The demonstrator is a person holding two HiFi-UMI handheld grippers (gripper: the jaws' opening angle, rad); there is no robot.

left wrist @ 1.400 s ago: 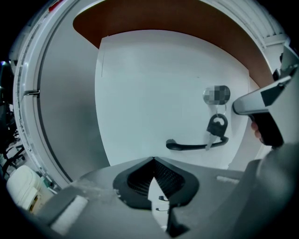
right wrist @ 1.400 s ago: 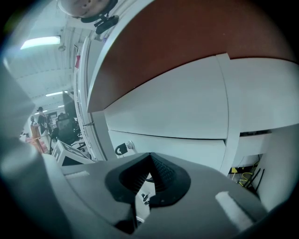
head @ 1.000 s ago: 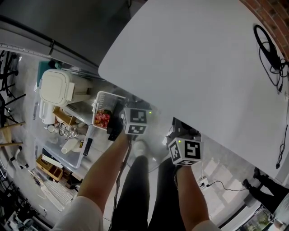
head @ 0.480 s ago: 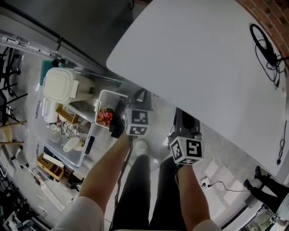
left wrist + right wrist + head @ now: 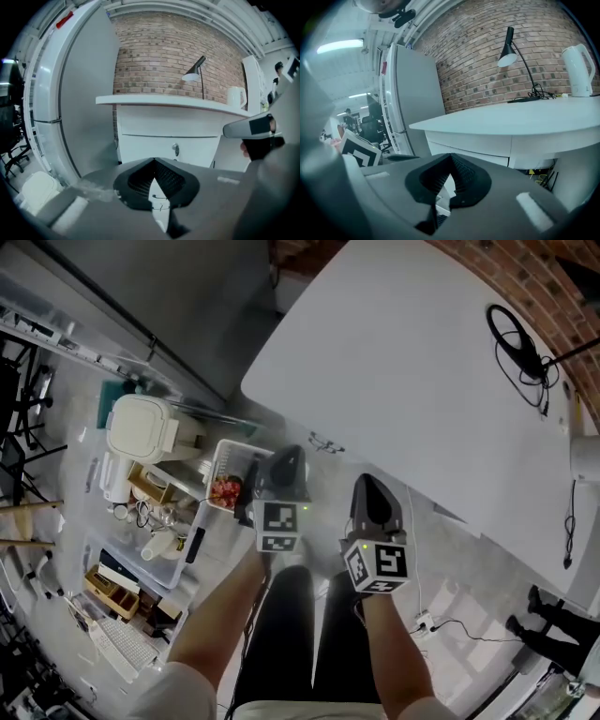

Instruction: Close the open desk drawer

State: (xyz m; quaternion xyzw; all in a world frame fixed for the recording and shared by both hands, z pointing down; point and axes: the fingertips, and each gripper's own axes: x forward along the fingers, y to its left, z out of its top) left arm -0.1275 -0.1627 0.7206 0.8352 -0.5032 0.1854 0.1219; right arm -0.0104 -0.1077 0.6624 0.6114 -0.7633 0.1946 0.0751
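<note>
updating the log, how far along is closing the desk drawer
Done, it seems: in the left gripper view the drawer with the keyhole sits flush under the desk top, and none juts out. In hand: nothing. The left gripper and right gripper both have jaws together, empty, and in the head view they sit short of the desk top's edge. Left: likely nothing, perhaps a check.

Left tool (image 5: 285, 463), right tool (image 5: 373, 495) side by side, jaws together.

Desk (image 5: 403, 381) stood ahead, against brick wall (image 5: 478, 65). On its top, toward the far right: lamp (image 5: 506, 59), cable coil (image 5: 514, 338), kettle (image 5: 580, 70). Drawer (image 5: 174, 149) sat beneath the top. Basket (image 5: 228, 470) stood left of the desk, lower down.
</note>
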